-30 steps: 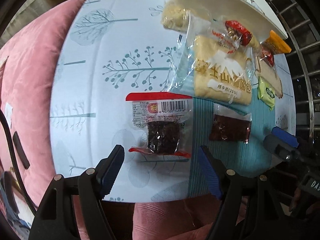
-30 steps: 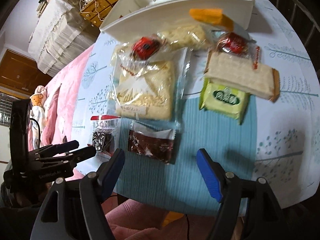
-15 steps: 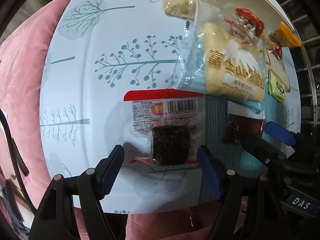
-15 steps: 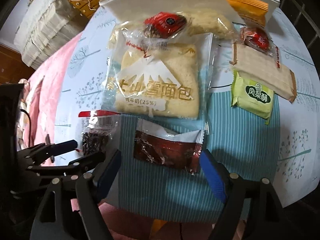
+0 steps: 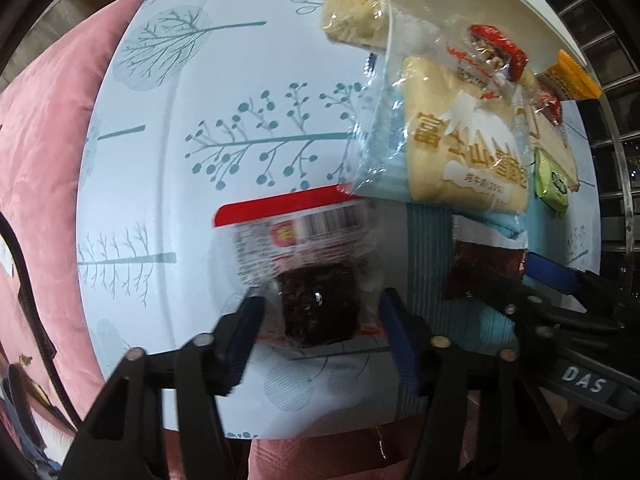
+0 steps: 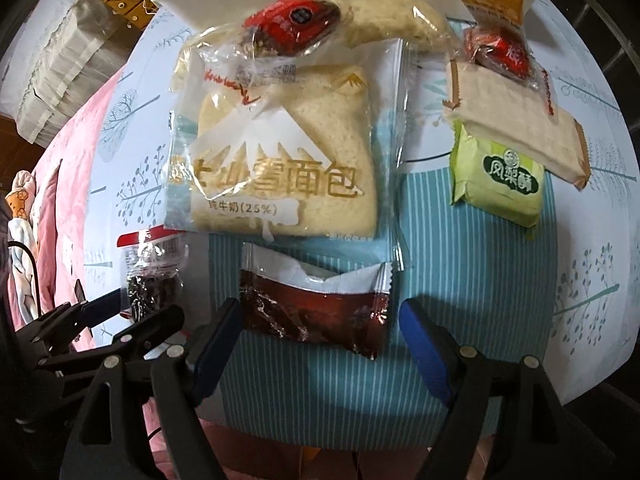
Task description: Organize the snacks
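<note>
Both views differ: left hand-held gripper point(image 5: 320, 322) closing, seemingly clamping dark snack pack point(image 5: 316, 304); right hand-held gripper point(image 6: 320, 320) apart around brown packet point(image 6: 316, 312).

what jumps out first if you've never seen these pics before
The big clear bread bag with its white mountain print dominates the middle of the table. Below it the right gripper straddles a dark red foil packet, fingers open. At the left edge, the left gripper has just been closing around a red-topped packet of dark snack.
</note>
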The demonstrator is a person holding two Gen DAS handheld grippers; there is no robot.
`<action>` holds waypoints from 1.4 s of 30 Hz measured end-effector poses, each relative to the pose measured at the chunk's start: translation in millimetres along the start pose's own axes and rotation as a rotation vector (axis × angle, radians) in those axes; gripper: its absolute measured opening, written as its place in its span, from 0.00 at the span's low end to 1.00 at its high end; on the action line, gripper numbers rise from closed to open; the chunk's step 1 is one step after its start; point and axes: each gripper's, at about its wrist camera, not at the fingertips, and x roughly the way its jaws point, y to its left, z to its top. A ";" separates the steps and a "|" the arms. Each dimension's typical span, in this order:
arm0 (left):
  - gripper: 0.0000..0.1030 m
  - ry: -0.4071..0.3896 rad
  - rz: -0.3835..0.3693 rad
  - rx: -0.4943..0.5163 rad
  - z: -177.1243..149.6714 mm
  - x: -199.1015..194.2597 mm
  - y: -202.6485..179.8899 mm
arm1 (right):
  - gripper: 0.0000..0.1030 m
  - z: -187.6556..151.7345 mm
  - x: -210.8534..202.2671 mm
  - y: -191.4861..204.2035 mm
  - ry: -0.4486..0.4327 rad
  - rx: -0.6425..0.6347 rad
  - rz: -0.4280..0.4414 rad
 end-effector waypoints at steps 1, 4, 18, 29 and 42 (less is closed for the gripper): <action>0.48 -0.005 -0.005 -0.001 0.4 -1.4 -1.3 | 0.78 0.7 1.0 1.2 0.005 -0.006 -0.005; 0.46 -0.016 -0.030 -0.011 2.9 -2.3 2.7 | 0.78 1.7 4.3 7.4 0.013 -0.018 -0.017; 0.43 -0.025 -0.080 -0.010 21.6 -13.2 36.6 | 0.61 14.4 16.6 46.0 0.053 -0.053 -0.196; 0.43 -0.052 -0.067 0.084 28.5 -49.0 60.2 | 0.28 12.5 8.9 72.6 0.084 0.000 -0.218; 0.43 -0.085 -0.074 0.218 30.9 -105.0 50.2 | 0.22 5.0 -21.9 104.4 0.087 0.034 -0.116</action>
